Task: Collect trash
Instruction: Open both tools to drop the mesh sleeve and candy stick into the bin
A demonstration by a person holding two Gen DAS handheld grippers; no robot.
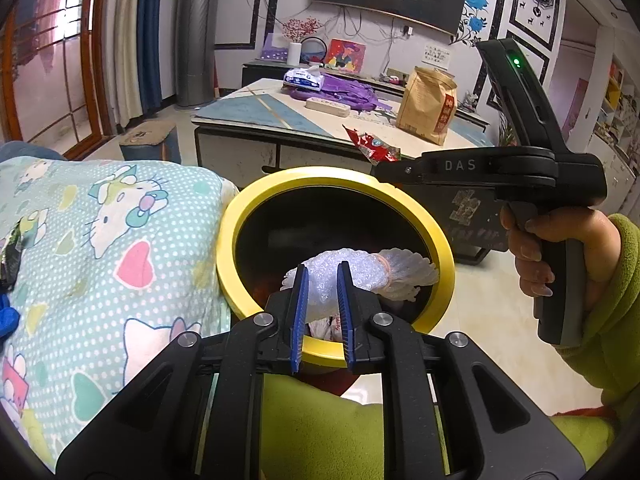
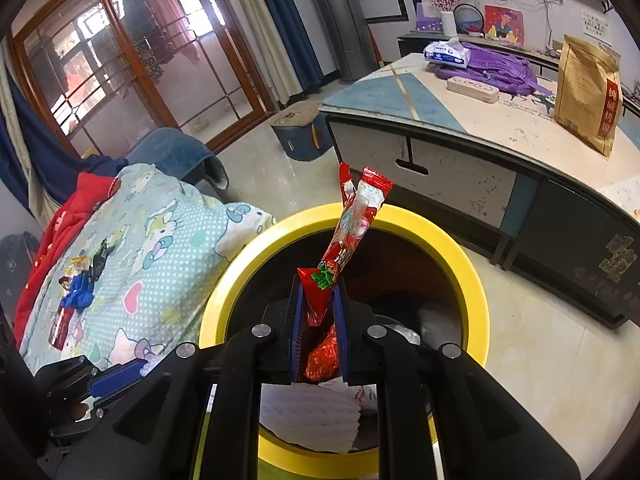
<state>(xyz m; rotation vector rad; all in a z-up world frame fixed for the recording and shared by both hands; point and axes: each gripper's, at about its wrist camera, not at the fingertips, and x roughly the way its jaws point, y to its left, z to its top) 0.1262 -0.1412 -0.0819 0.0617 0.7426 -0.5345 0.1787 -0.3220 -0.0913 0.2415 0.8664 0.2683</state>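
Bin (image 2: 476, 280) holds white trash; left jaws clamp bubble wrap (image 1: 324, 276), right jaws red wrapper (image 2: 348, 236).

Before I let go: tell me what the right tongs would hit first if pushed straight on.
Probably trash inside the yellow-rimmed bin: the right tongs, shut on a red wrapper, point down into its opening, where white paper lies. Depth is unclear.

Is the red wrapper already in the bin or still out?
Still out. The right gripper is shut on the red wrapper, which sticks up above the yellow rim of the bin.
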